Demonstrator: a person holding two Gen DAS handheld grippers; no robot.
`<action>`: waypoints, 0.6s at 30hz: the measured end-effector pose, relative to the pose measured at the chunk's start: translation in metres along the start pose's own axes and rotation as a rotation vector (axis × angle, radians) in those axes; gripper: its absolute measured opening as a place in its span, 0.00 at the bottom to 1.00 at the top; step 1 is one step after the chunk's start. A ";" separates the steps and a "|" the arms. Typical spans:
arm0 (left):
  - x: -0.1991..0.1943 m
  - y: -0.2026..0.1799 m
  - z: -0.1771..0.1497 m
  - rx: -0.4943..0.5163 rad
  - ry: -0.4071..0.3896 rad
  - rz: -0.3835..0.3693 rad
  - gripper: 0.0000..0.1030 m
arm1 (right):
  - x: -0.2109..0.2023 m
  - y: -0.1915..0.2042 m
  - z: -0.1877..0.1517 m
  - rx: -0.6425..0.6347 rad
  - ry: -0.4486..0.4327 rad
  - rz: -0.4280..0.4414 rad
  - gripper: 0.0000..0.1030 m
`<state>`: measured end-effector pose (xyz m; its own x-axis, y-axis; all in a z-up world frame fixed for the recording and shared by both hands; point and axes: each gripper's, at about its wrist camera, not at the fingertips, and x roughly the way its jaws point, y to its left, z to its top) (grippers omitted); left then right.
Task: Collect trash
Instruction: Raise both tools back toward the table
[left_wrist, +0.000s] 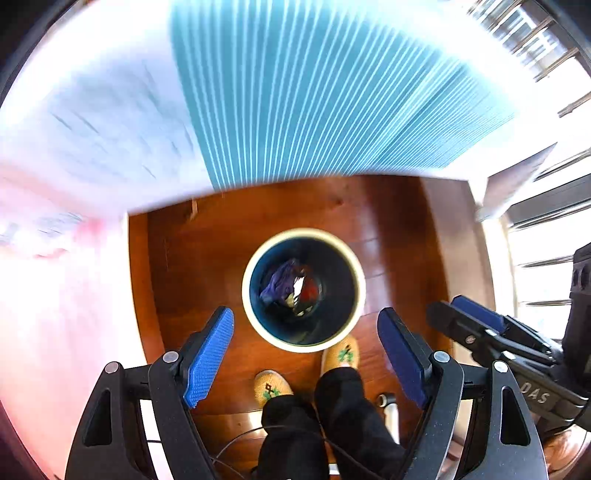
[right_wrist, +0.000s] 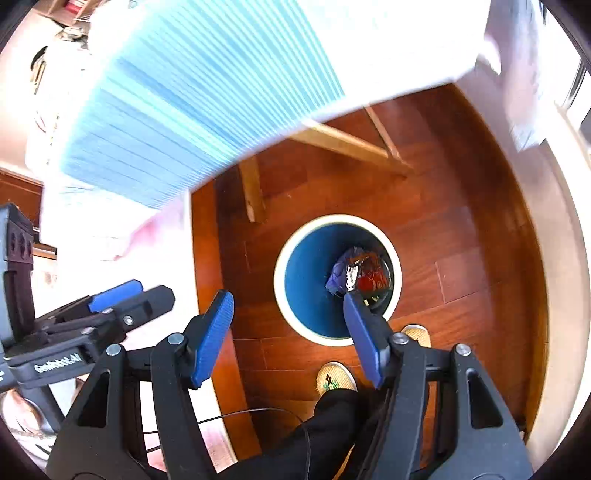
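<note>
While both grippers gape empty, trash (left_wrist: 291, 286) lies seemingly binned below

There was one round bin (left_wrist: 303, 290), two hand-held grippers (left_wrist: 306, 354) (right_wrist: 284, 338), two slippers (left_wrist: 341, 355) (left_wrist: 271, 386), and a few wrappers (right_wrist: 356, 275) inside the bin.

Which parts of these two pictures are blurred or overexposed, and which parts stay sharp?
Left wrist view: the blue striped cloth is smeared by motion, the white area left of it is washed out; the left tool looks sharp, the round cream-rimmed bin slightly soft. Right wrist view: the same cloth is streaked, the top glares white; the right tool is crisp.
</note>
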<state>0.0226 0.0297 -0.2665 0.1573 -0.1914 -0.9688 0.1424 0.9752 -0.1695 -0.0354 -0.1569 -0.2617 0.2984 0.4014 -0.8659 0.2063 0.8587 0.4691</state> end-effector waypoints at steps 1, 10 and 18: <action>-0.019 -0.003 0.001 0.005 -0.021 -0.007 0.79 | -0.017 0.010 0.001 -0.008 -0.012 0.000 0.57; -0.175 -0.019 0.010 0.057 -0.221 -0.040 0.79 | -0.133 0.090 0.014 -0.104 -0.133 -0.007 0.57; -0.269 -0.032 0.023 0.111 -0.366 -0.039 0.79 | -0.212 0.140 0.034 -0.178 -0.277 0.000 0.57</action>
<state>-0.0016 0.0472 0.0035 0.4851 -0.2748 -0.8302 0.2566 0.9523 -0.1653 -0.0385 -0.1330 -0.0068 0.5455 0.3209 -0.7743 0.0469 0.9107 0.4104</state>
